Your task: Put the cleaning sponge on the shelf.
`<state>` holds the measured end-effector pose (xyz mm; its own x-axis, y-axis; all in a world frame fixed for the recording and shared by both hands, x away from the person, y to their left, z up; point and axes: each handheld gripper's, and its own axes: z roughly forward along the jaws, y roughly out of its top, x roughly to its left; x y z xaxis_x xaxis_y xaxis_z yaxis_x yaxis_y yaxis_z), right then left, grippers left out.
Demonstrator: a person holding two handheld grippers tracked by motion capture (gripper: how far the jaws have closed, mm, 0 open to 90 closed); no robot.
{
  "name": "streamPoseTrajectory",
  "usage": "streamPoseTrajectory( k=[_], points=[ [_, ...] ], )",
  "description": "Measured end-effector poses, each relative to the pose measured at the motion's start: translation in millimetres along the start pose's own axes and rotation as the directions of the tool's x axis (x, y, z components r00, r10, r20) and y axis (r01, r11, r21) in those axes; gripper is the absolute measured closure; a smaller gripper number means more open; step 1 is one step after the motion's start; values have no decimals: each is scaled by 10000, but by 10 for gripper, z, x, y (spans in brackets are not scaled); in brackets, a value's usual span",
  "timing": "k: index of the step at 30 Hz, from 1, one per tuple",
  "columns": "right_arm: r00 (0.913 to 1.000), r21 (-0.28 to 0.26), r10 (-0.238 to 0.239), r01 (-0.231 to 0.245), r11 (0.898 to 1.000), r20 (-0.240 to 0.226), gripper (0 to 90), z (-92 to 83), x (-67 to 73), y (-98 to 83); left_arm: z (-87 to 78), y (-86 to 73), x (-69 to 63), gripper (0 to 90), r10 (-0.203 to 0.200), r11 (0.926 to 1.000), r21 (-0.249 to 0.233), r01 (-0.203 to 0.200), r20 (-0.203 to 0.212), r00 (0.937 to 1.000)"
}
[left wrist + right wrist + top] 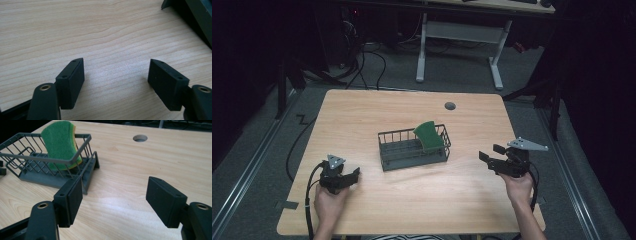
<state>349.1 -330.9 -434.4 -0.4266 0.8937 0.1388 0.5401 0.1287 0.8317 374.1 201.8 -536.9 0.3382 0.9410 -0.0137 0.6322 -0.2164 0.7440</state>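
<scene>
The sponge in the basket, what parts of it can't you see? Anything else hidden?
- Sponge: its lower edge sits behind the basket wires in the right gripper view; from the high view the yellow side is not visible.
- Basket: cut off by the left edge in the right gripper view.
- Basket floor under the sponge: hidden by the sponge.

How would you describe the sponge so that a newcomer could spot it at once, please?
Start at the wooden table and find the dark wire basket near its middle, between the two grippers. At the basket's right end, a sponge stands on edge, leaning on the rim. It is the one bright green thing, with a thin yellow backing.
</scene>
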Motion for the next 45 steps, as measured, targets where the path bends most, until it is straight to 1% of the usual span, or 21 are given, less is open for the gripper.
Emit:
streamPoseTrajectory(
  k=[6,15,17,22,24,29,32,35,38,41,42,44,45],
  points=[
    [9997,76,228,-228,9997,8,296,-14,-44,-150,0,0,0,299,0,10000,-1,0,-1,10000],
    [9983,267,571,-574,9980,139,297,-10,-106,-361,0,0,0,297,6,10000,1,-6,3,10000],
    [9985,258,527,-532,9983,168,297,2,-117,-406,0,0,0,297,7,10000,1,-7,4,10000],
    [9978,259,622,-628,9977,218,309,66,-119,-541,0,0,0,297,3,10000,0,-3,4,10000],
    [9978,373,576,-588,9976,326,315,108,-120,-596,0,0,0,297,6,10000,1,-6,4,10000],
    [9964,624,696,-725,9954,484,326,203,-126,-718,0,0,0,297,4,10000,2,-4,3,10000],
    [9960,757,559,-611,9953,691,332,256,-133,-780,0,0,0,297,4,10000,1,-4,5,10000],
    [9947,875,639,-709,9936,806,333,296,-134,-829,0,0,0,297,6,10000,3,-6,4,10000],
    [9925,1086,327,-455,9930,1175,333,345,-117,-866,0,0,0,297,8,10000,4,-8,4,10000],
    [9903,1305,178,-360,9908,1381,333,381,-104,-876,-1,0,0,297,6,10000,5,-6,3,10000],
    [9903,1419,183,-381,9891,1379,330,394,-104,-872,-1,0,-1,297,6,10000,2,-6,3,10000],
    [9889,1582,5,-242,9871,1483,327,412,-96,-866,-1,-1,-1,297,7,10000,6,-7,2,10000],
    [9874,1628,-196,-63,9866,1572,326,421,-84,-865,-2,-2,-1,296,3,10000,7,-3,7,10000]
  ],
)
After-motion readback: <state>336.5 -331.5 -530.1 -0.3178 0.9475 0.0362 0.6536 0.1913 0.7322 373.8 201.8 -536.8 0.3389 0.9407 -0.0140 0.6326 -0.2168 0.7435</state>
